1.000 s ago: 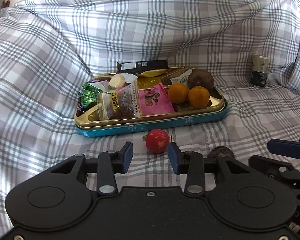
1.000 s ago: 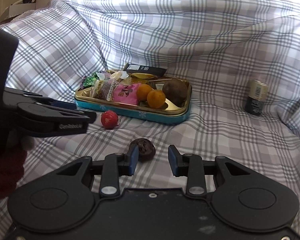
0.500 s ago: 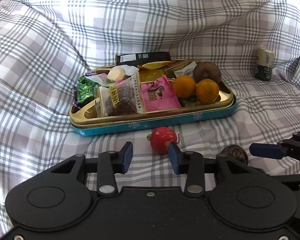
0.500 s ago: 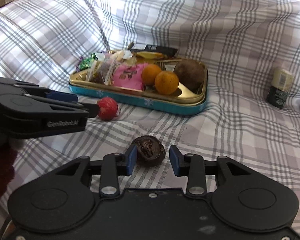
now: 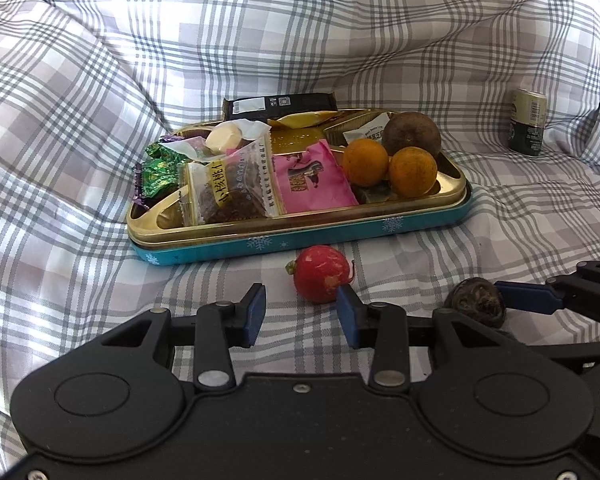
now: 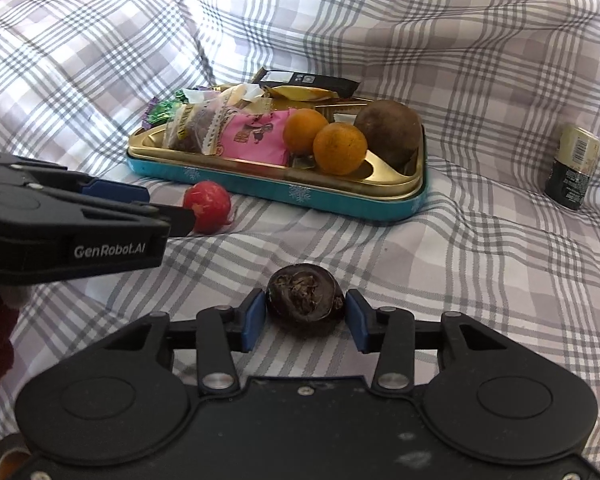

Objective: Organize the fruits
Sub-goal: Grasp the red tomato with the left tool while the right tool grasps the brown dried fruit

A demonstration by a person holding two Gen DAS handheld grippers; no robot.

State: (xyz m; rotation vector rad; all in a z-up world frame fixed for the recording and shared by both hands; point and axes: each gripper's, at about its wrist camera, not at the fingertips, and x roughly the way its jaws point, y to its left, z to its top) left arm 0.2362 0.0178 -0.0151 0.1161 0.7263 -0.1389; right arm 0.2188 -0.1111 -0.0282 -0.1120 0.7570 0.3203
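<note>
Two oranges (image 5: pixel 388 162) and a large brown fruit (image 5: pixel 412 130) already sit in the snack tray (image 5: pixel 340 236) on a checked bedcover (image 5: pixel 80 80). Left: a red fruit (image 5: pixel 322 278) and a small dark fruit (image 6: pixel 305 298), both on the cover. The right tool (image 6: pixel 305 314), jaws just widened, brackets the dark fruit, pads seemingly not pressing. The left tool (image 5: pixel 300 314) is open, empty, short of the red fruit.
</note>
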